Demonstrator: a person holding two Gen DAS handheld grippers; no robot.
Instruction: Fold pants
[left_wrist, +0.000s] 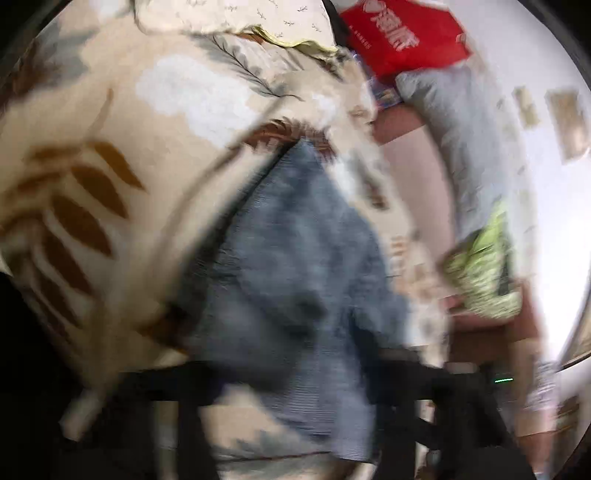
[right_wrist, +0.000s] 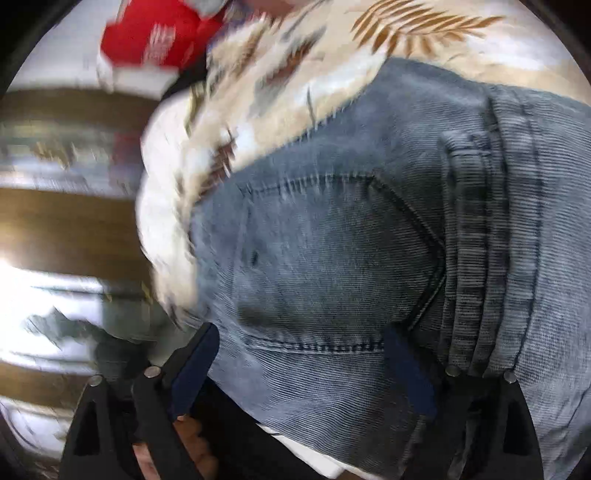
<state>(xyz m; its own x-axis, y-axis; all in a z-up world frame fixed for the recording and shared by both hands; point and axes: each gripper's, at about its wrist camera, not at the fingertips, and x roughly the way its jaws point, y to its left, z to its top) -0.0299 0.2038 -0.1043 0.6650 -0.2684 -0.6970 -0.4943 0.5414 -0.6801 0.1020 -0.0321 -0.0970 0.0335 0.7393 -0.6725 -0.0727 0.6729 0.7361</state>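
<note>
Where my right wrist camera looks down its fingers, the blue jeans (right_wrist: 351, 240) fill most of the view, lying on a cream blanket with a brown leaf print (right_wrist: 424, 33). My right claw (right_wrist: 299, 354) is spread wide, its two dark blue pads (right_wrist: 192, 373) standing well apart with denim between them, near a stitched seam; whether either pad presses the cloth I cannot tell. This view gives detail the other lacks: a pocket outline, a belt loop, the bunched waistband running down the right side. Beyond the blanket edge on the left it shows brown wooden bands, blurred, and a red box (right_wrist: 155, 37) at top. The left wrist view is heavily smeared. There the jeans (left_wrist: 288, 266) run as a blue strip from the middle of the frame down toward my left claw (left_wrist: 295, 384), of which I see only dark blurred bars across the bottom; spread or pressed together, I cannot tell, nor whether it holds the denim. That view alone shows the wider spread of the leaf-print blanket (left_wrist: 110, 155), a pale quilt with small sprigs (left_wrist: 240, 14) at top, the red box with white lettering (left_wrist: 402, 37), a grey pillow (left_wrist: 465, 140) beside it, and a green patterned bundle (left_wrist: 484, 273) on the right.
</note>
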